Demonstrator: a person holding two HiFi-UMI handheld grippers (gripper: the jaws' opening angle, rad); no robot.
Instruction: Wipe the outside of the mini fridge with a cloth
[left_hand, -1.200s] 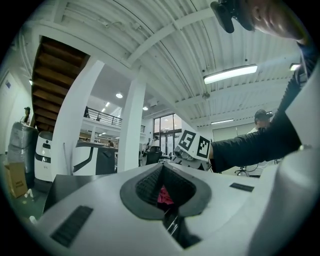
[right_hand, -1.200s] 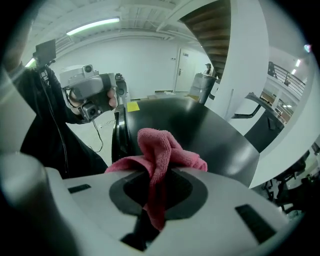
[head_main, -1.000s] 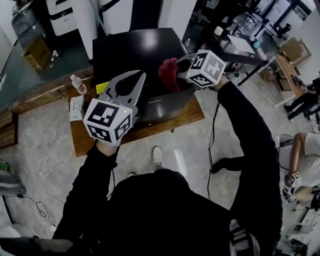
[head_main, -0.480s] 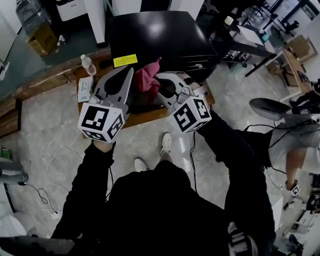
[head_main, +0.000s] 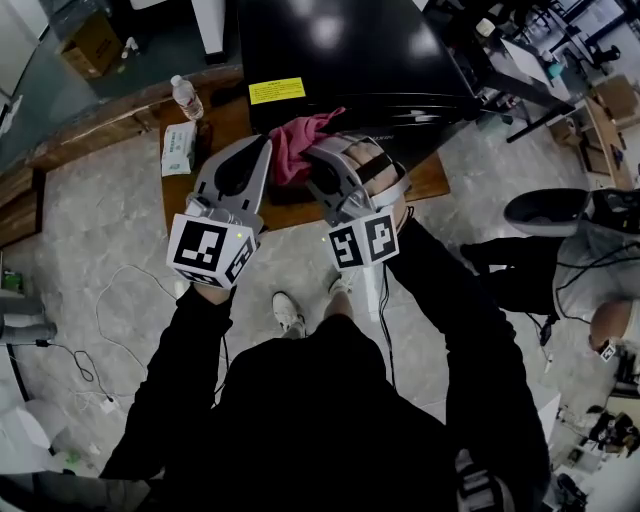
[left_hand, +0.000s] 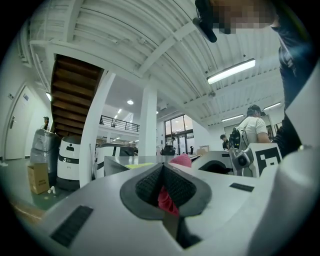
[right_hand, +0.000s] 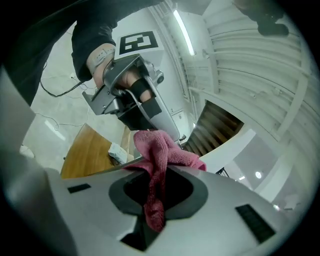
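Note:
The black mini fridge (head_main: 340, 50) stands on a low wooden bench (head_main: 425, 182), a yellow label (head_main: 277, 90) on its top near the front edge. A pink cloth (head_main: 298, 145) hangs bunched in front of the fridge, between my two grippers. My right gripper (head_main: 318, 165) is shut on it, and the cloth (right_hand: 160, 165) runs through its jaws and out over the tips. My left gripper (head_main: 263, 148) comes in from the left, tip against the cloth. Its jaws look shut with pink cloth (left_hand: 167, 199) in the hollow between them.
A water bottle (head_main: 187, 97) and a tissue pack (head_main: 179, 148) sit on the bench's left end. A cardboard box (head_main: 95, 40) stands behind. Cables (head_main: 110, 310) trail on the floor at left. A seated person (head_main: 590, 270) is at the right, near dark tables (head_main: 520, 60).
The right gripper brought the cloth down from the fridge's front right corner to in front of the fridge. The left gripper now meets the cloth there.

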